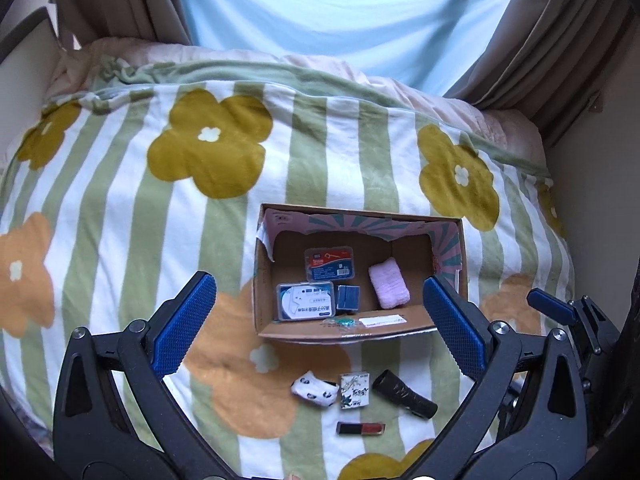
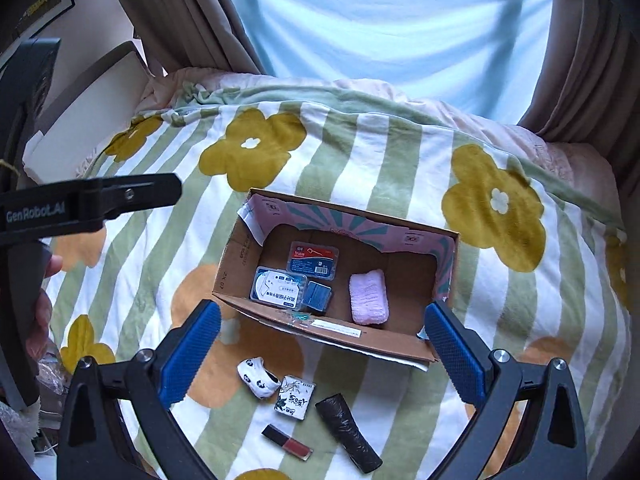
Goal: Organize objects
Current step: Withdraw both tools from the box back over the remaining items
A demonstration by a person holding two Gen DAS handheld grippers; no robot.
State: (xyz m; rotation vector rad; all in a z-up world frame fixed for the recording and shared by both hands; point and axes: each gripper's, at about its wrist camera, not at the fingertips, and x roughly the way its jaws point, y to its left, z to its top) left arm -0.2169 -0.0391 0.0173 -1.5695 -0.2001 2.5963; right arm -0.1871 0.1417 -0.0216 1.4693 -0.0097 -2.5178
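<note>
On the bed, just in front of the open cardboard box (image 2: 240,264), four loose things lie on the flowered blanket (image 2: 360,148): a panda-print sock (image 2: 258,376), a small printed card pack (image 2: 295,397), a red-and-black lipstick (image 2: 287,442) and a black roll (image 2: 347,433). The box already holds two plastic cases, a blue block and a pink cloth. Both claws hang above this row, spread wide and holding nothing: the right claw (image 2: 322,358) has the four things below and between its fingers, and the left claw (image 1: 316,326) frames them likewise. In the right wrist view, the black roll lies nearest the right claw's side, its long axis running slantwise from the box toward the camera, so a grip across its short width looks the easier one. The sock lies toward the left claw's side.
</note>
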